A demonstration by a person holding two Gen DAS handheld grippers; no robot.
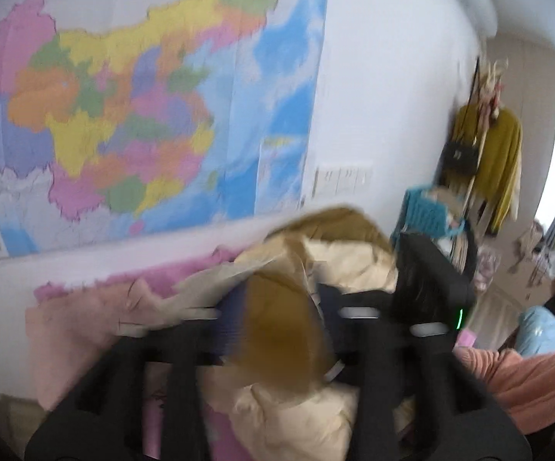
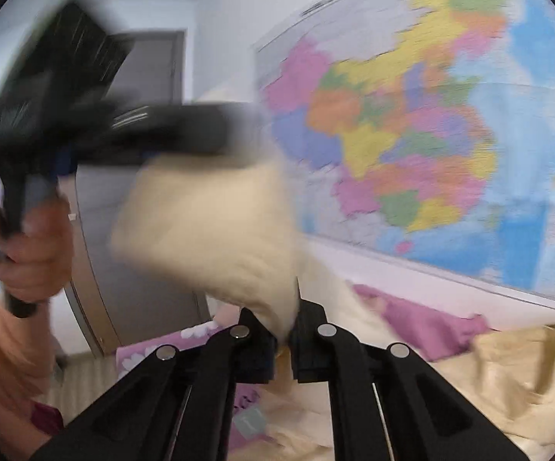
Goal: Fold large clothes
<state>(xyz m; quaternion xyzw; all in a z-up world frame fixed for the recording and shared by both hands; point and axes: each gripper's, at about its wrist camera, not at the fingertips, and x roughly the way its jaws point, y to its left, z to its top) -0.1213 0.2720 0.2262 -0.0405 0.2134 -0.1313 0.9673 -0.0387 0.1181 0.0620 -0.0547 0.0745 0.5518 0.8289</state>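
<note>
Left wrist view, item one: your left gripper [image 1: 277, 315], black, both fingers spread apart, with a fold of the cream garment [image 1: 339, 261] and its mustard-brown lining lying blurred between and across them; whether the pads press on the cloth cannot be told, but the gap is wide. Item two: your right gripper [image 1: 431, 280], seen from outside, just right of and beyond the left fingers, a green light on its body, with the garment bunched between the two tools. Item three: the pink bedding [image 1: 85, 307] under the garment, low left. Item four: the wall map [image 1: 143, 96] behind; a coat rack [image 1: 485, 146] with a yellow top at far right. Right wrist view, item one: your right gripper [image 2: 283, 340], fingers drawn close together and clamped on a thin edge of the cream garment [image 2: 208, 230], which rises from the pinch up and to the left. Item two: your left gripper [image 2: 131, 130], held in your hand [image 2: 31, 253] at upper left, heavily blurred, standing at the garment's top edge; its hold cannot be read here. Item three: the rest of the garment, heaped on the bed at lower right, with the pink bedding [image 2: 423, 319] behind it. Governing relation, by judgement: the lifted edge runs as a line from the right pinch up-left toward the left tool, so the right hand has the sure hold and the left must secure its end before you stretch that edge to fold.
</note>
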